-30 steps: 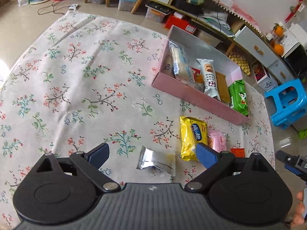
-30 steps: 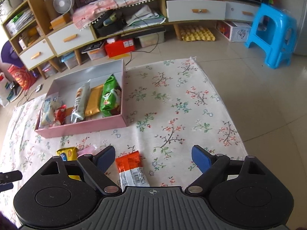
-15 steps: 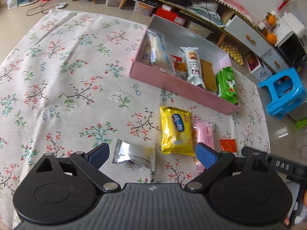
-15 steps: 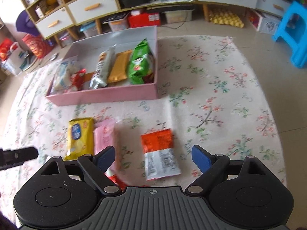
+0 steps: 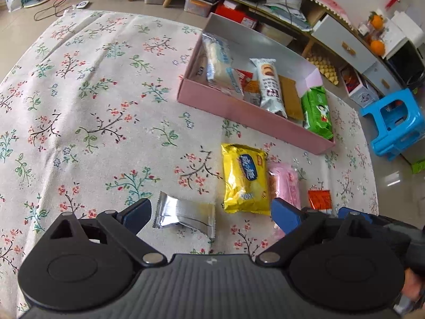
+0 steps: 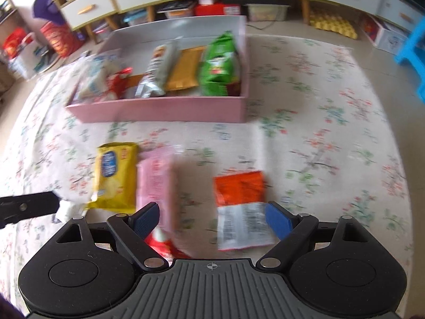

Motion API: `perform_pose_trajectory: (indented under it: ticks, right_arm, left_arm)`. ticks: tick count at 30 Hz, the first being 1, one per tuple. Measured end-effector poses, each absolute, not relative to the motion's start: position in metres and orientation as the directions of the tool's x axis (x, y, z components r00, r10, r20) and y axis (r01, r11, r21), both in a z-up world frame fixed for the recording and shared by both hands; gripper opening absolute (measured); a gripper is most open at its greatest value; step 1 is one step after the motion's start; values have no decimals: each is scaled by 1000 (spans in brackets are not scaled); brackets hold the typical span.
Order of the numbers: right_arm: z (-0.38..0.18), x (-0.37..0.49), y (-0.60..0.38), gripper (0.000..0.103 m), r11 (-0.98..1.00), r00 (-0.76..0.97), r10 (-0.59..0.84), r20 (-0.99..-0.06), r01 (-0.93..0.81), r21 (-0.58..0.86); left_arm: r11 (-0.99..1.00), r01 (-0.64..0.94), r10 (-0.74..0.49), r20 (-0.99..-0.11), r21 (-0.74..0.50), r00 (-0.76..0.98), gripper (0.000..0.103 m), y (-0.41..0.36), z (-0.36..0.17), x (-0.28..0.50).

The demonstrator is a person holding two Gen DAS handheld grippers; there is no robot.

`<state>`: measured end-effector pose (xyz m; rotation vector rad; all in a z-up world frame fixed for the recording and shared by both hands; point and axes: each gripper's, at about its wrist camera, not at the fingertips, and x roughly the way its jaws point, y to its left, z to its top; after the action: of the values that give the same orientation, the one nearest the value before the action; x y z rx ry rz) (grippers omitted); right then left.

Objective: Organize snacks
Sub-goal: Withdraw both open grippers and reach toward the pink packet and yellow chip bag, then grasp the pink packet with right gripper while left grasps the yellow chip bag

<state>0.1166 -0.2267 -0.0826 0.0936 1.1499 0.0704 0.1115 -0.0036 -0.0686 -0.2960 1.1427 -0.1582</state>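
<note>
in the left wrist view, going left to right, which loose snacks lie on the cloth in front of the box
silver packet → yellow packet → pink packet → orange packet

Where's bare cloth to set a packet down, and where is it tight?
Bare: the floral cloth left of the pink box, and right of the orange packet. Crowded: before the box, the yellow packet, pink packet and orange one lie close; silver packet nearby.
</note>
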Motion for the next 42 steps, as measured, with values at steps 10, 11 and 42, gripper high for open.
perform_pose_trajectory:
  ticks: [10, 11, 42]
  right_arm:
    - [-100, 127, -178, 65, 978, 392, 116, -912, -206, 36]
    - [-104, 129, -177, 45, 975, 372, 132, -919, -214, 54]
    - [-32, 112, -273, 32, 943, 617, 170, -768, 125, 308]
  left_arm:
    - [950, -49, -262, -875, -308, 407, 96, 2, -72, 115]
    - [950, -51, -263, -875, -309, 406, 96, 2, -72, 115]
    - [990, 125, -120, -846, -64, 520, 48, -61, -88, 133]
